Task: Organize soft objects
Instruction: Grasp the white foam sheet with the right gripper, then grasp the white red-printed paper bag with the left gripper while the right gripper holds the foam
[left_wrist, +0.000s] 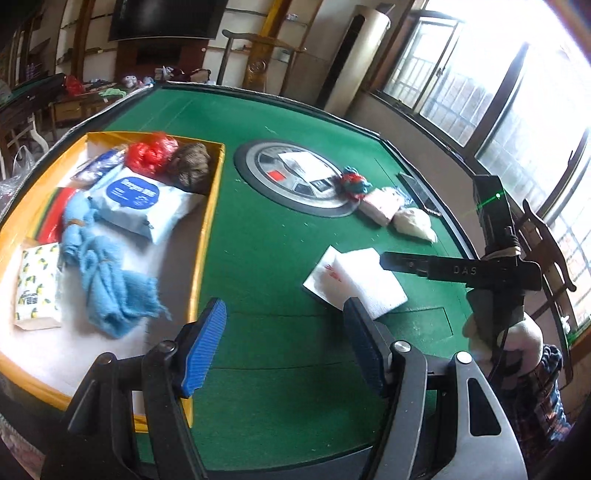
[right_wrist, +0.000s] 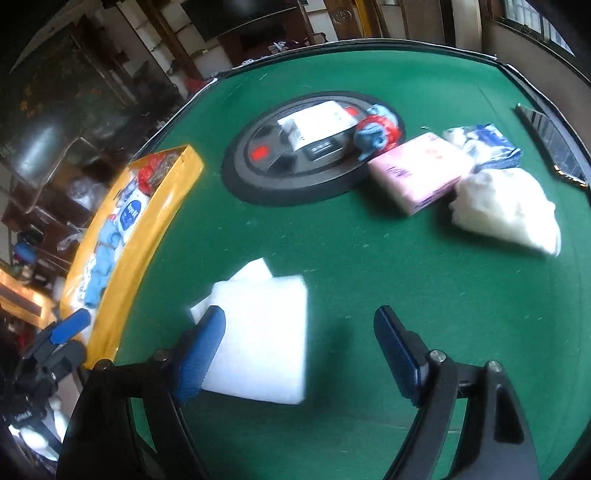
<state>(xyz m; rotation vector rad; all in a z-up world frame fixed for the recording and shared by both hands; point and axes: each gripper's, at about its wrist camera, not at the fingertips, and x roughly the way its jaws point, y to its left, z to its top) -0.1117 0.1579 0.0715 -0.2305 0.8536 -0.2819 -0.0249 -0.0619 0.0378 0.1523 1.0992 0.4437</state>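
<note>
A yellow-rimmed box (left_wrist: 210, 206) at the left holds a light blue cloth (left_wrist: 107, 280), a wipes pack (left_wrist: 144, 199), a red bag (left_wrist: 151, 151), a brown yarn ball (left_wrist: 192, 166) and a lemon-print tissue pack (left_wrist: 35, 284). White foam sheets (left_wrist: 354, 280) lie on the green table (left_wrist: 266, 251). My left gripper (left_wrist: 284, 339) is open and empty beside the box. My right gripper (right_wrist: 299, 350) is open above the foam sheets (right_wrist: 266, 336); it also shows in the left wrist view (left_wrist: 406, 264). A pink pack (right_wrist: 417, 171), a white fluffy bag (right_wrist: 509, 210) and a red-blue bundle (right_wrist: 376, 129) lie farther back.
A round grey-black disc (left_wrist: 295, 177) with a white paper sits in the table's middle. A blue-white packet (right_wrist: 484, 142) lies behind the pink pack. A dark flat object (right_wrist: 550, 147) lies near the right edge. The box also shows in the right wrist view (right_wrist: 147, 229). Windows are at the right.
</note>
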